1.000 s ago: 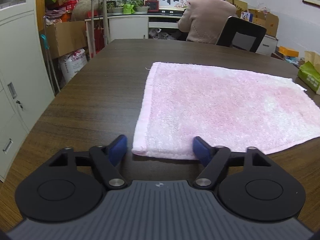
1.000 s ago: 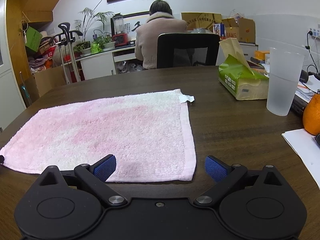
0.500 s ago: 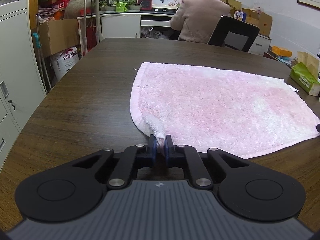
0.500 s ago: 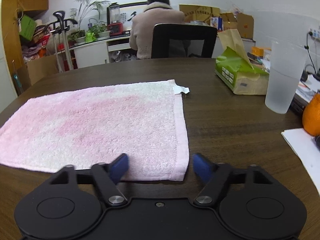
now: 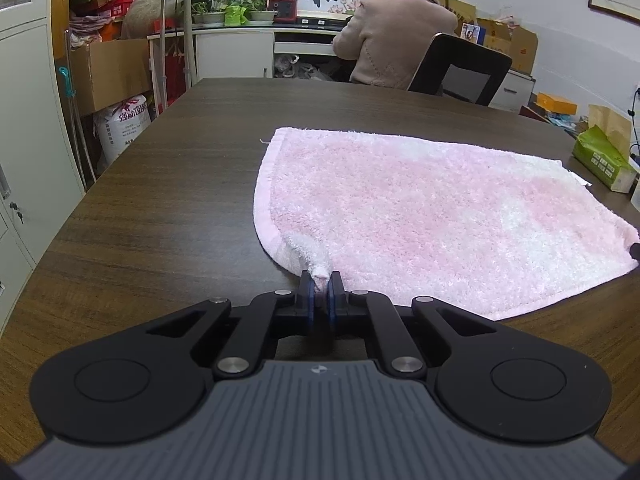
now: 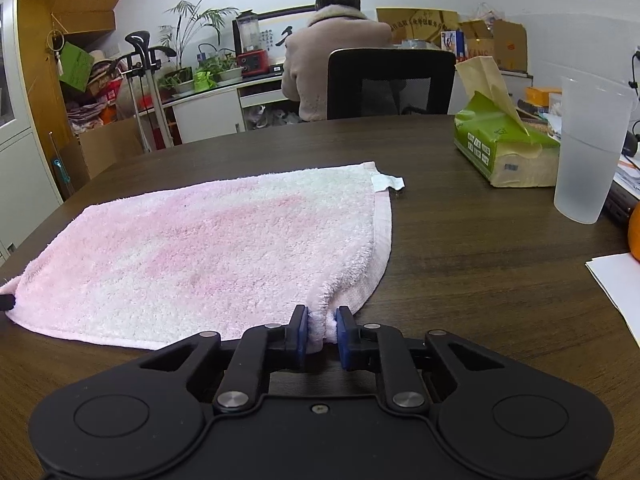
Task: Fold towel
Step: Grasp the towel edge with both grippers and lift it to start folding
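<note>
Pink terry-cloth towel (image 5: 420, 216) on dark wood table (image 5: 168, 184), near corners pinched by L gripper (image 5: 320, 286) & R gripper (image 6: 322, 326); best lifted evenly, w/ both moving together toward far edge.

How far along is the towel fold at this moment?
Done: left hand-held gripper and right hand-held gripper are each shut on a near corner of the pink towel. In hand: corners bunched, barely raised. Left: the whole fold; the towel lies spread open on the table.
</note>
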`<state>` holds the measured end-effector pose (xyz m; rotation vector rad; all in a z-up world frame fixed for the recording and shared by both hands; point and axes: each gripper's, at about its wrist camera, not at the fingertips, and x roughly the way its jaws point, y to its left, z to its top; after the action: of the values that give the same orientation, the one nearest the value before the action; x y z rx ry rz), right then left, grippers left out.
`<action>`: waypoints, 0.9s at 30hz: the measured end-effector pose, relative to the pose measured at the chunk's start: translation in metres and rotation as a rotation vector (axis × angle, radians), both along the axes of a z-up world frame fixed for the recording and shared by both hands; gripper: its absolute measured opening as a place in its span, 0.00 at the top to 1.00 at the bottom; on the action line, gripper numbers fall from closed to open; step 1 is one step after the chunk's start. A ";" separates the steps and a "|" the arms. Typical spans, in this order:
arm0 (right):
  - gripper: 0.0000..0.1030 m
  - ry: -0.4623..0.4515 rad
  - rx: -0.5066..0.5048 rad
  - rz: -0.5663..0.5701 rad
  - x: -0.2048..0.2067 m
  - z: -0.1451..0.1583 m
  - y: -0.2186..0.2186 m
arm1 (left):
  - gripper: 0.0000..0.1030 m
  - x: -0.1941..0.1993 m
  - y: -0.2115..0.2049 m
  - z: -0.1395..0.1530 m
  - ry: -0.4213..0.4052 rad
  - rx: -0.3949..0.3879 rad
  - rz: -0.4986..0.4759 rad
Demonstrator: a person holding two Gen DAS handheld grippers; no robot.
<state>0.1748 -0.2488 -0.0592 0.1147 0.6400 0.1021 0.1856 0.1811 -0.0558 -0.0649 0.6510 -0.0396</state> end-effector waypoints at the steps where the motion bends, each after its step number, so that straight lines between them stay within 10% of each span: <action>1: 0.91 -0.010 0.001 0.002 0.000 0.003 0.000 | 0.95 0.000 0.000 0.004 -0.012 -0.003 -0.002; 11: 0.91 -0.091 0.021 0.010 0.011 0.037 -0.003 | 0.95 0.032 0.005 0.050 -0.089 -0.023 0.005; 27: 0.91 -0.041 0.143 -0.017 0.138 0.048 -0.018 | 0.95 0.181 0.024 0.054 0.022 -0.070 0.101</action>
<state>0.3127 -0.2672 -0.0107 0.2559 0.5908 0.1335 0.3670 0.2050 -0.0023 -0.1657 0.6671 0.0357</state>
